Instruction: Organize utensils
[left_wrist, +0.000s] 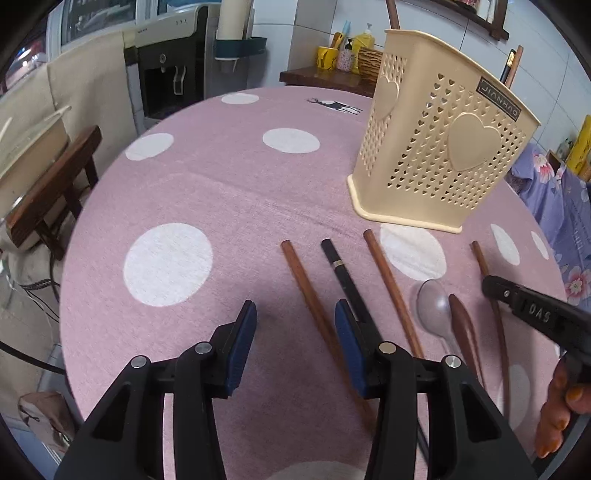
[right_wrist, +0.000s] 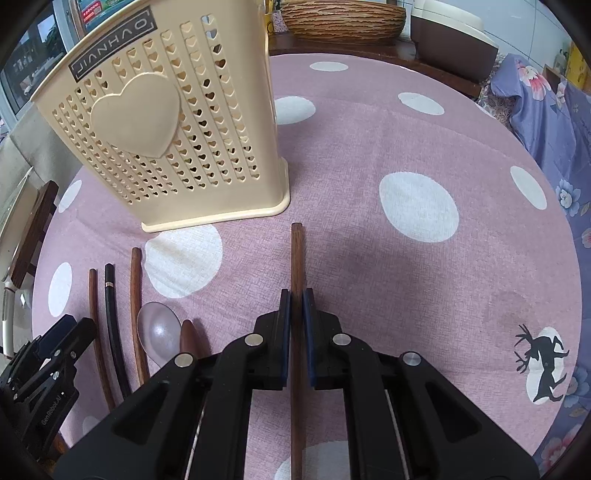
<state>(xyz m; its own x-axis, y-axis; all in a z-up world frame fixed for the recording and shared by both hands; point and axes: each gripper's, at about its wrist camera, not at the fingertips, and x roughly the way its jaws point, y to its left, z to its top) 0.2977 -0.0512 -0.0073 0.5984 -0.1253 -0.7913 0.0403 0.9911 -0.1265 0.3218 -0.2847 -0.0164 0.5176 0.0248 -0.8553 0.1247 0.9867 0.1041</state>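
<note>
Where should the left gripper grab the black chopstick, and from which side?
Grip the black chopstick on its bare shaft near the gold band, coming from above with fingers straddling it crosswise. It lies flat on the tablecloth between two brown chopsticks, gaps narrow, so a top-down pinch likely fits. The left gripper stands open.
</note>
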